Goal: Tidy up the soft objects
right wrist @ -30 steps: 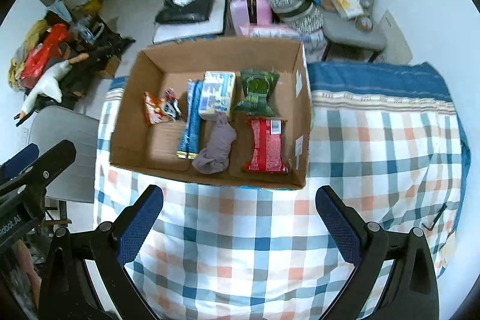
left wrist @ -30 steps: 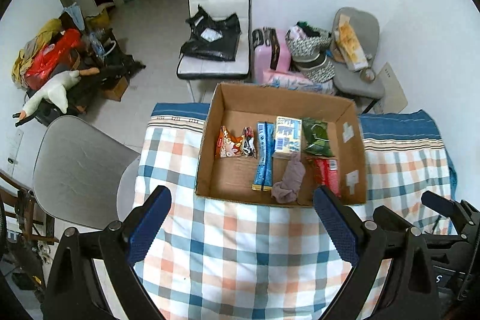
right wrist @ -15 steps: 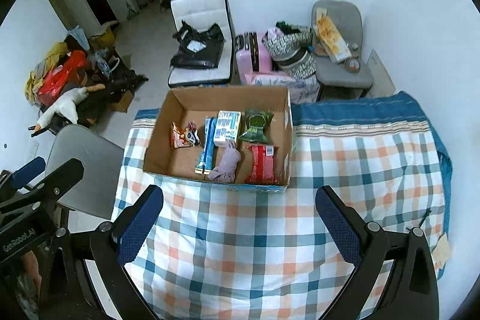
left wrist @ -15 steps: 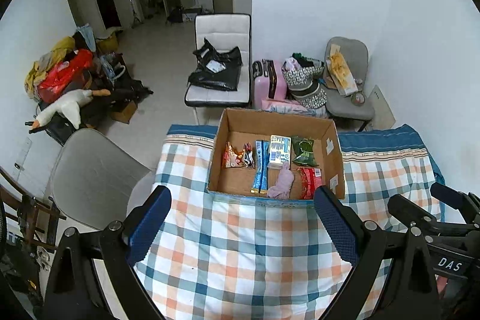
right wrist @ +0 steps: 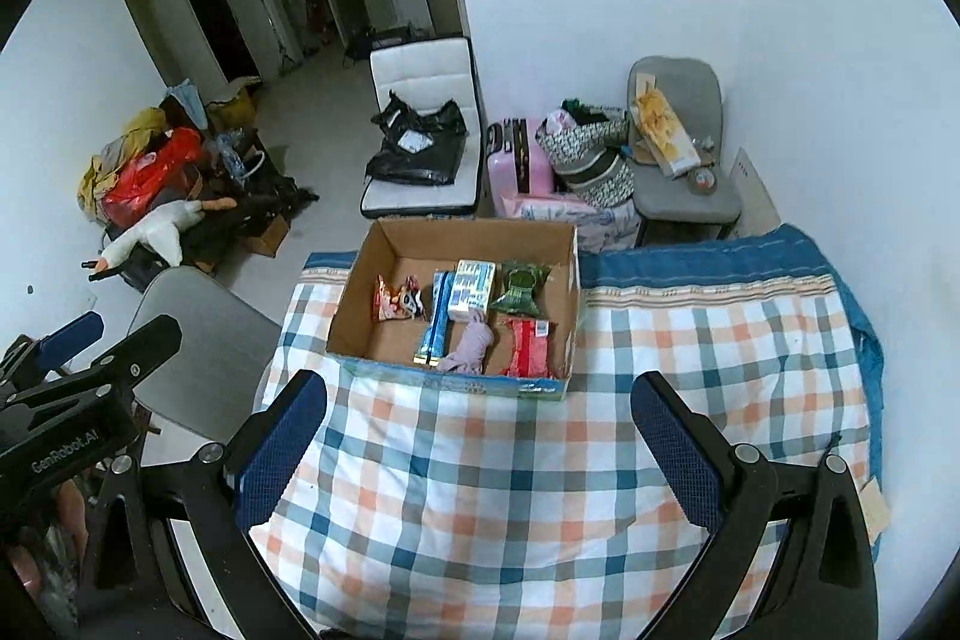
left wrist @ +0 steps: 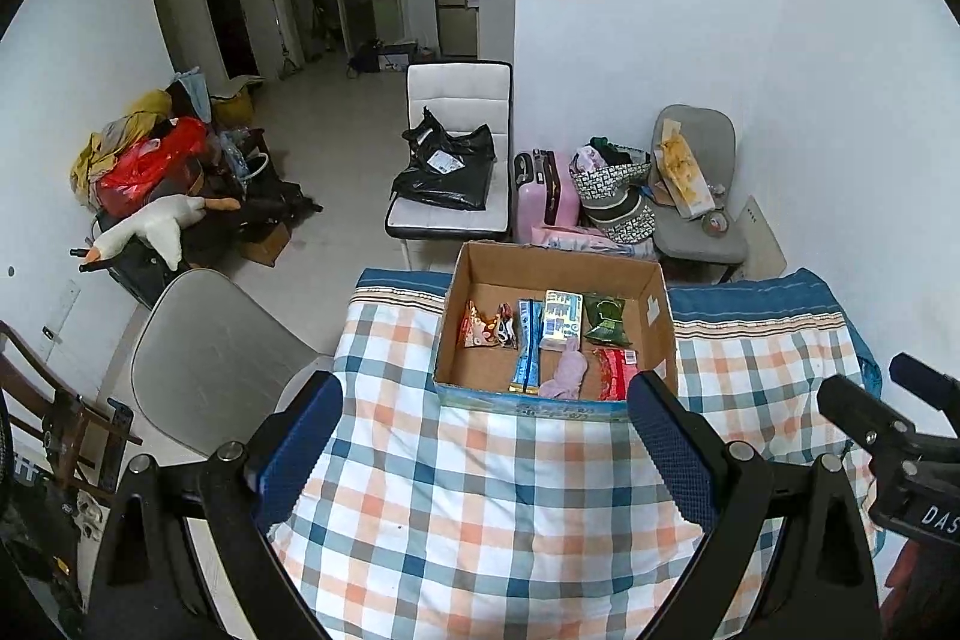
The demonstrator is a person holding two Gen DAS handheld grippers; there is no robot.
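A: Right wrist view: the cardboard box [right wrist: 564, 280] sat far on the checked table [right wrist: 480, 490], holding the lilac sock [right wrist: 471, 347] and snack packets; both grippers' jaws gaped wide, empty.

B: From that height, a reach could've snagged a box wall. Both had pulled back since earlier.

I count one cardboard box [right wrist: 569, 280] on one checked tablecloth [right wrist: 540, 490]. Inside it I count six items: one orange snack packet [right wrist: 393, 298], one blue stick pack [right wrist: 437, 319], one white-and-blue carton [right wrist: 474, 285], one green packet [right wrist: 521, 287], one red packet [right wrist: 528, 347] and one mauve soft cloth [right wrist: 473, 345]. Beyond the table I log three chairs: one white [left wrist: 459, 148], two grey [left wrist: 696, 196] [left wrist: 210, 364]. One pink suitcase [left wrist: 543, 196]. One plush goose [left wrist: 150, 229]. Two pairs of tongs, left [left wrist: 483, 451] and right [right wrist: 477, 451].
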